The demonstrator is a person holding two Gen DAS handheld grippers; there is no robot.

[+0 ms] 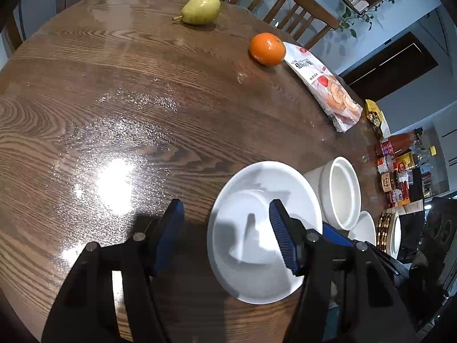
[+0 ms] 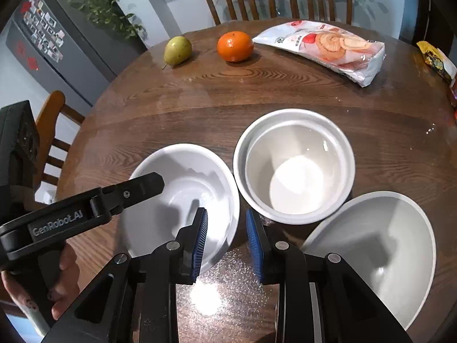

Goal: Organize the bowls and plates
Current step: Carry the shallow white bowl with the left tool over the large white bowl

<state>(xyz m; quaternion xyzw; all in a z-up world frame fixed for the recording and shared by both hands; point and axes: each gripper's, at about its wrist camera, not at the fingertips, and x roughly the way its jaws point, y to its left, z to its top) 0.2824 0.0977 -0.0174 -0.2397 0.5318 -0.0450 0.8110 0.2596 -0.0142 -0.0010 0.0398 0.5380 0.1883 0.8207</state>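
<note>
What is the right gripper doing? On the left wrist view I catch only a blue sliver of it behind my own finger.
Observer: The right gripper has its jaws drawn close together, over the near right rim of the left dish.
Operator: Is the bowl stack empty inside?
Observer: Yes. The inner bowl of the stack shows a bare white bottom.
Operator: And the dish beyond the stack?
Observer: The shallow dish is empty too. It lies at the stack's near right side, and I cannot tell whether they touch.
</note>
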